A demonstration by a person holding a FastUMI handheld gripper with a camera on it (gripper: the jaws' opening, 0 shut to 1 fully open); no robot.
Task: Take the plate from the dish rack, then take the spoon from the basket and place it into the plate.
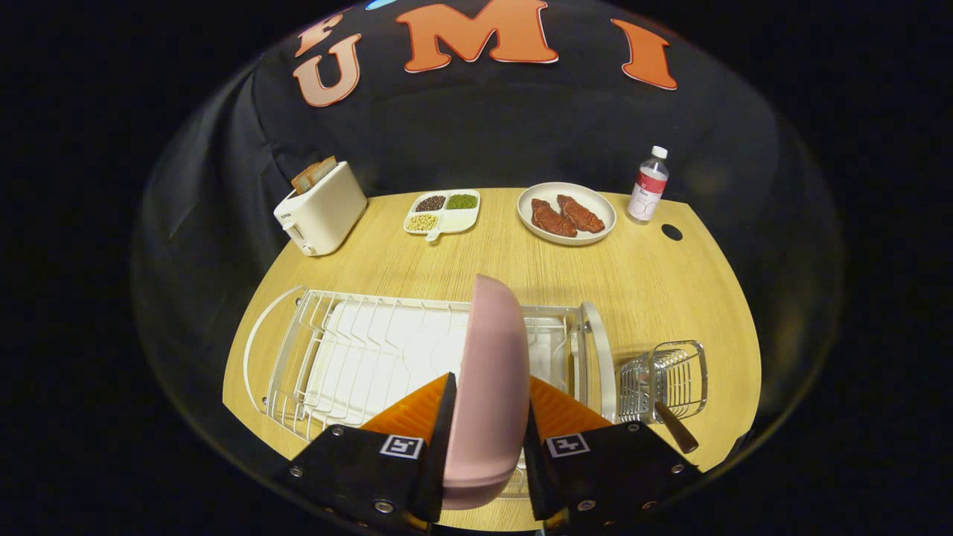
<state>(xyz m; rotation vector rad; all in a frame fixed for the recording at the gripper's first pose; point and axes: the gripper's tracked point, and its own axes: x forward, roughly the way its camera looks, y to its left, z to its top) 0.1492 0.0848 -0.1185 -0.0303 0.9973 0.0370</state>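
Plate [488, 387] clamped upright in hand-held gripper [488, 417] above dish rack [357, 350]

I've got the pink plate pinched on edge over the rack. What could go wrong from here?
1. The gripper holds the pink plate upright by a narrow strip; it might pivot or slip as you swing it.
2. The plate looks low over the dish rack, so its edge could catch the wires.
3. The basket with the spoon handle stands close beside the rack and could get bumped.
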